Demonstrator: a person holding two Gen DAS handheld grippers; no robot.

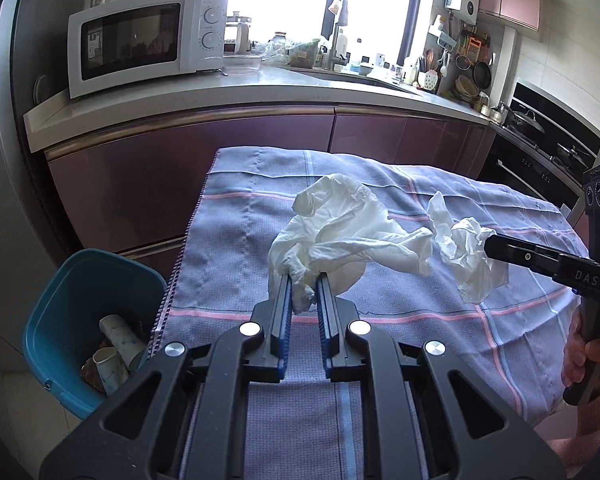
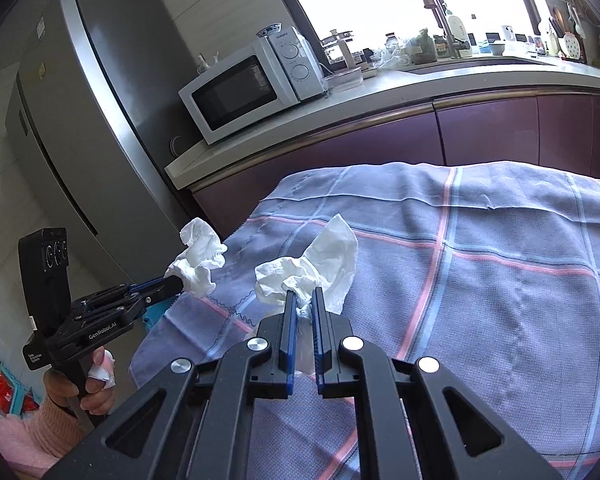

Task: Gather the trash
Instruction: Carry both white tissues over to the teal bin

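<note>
Now my left gripper (image 1: 305, 280) is clenched on a crumpled tissue (image 1: 340, 224), and my right gripper (image 2: 303, 300) pinches a second tissue (image 2: 316, 264). Both hang above the cloth (image 1: 236, 240). I should carry each over the blue bin (image 1: 60, 304), low to the left gripper's left, before releasing.

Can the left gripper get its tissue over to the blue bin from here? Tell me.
Probably yes. The left gripper is shut on its tissue, lifted off the tablecloth, and the blue bin sits open just past the cloth's left edge, nothing between them.
</note>
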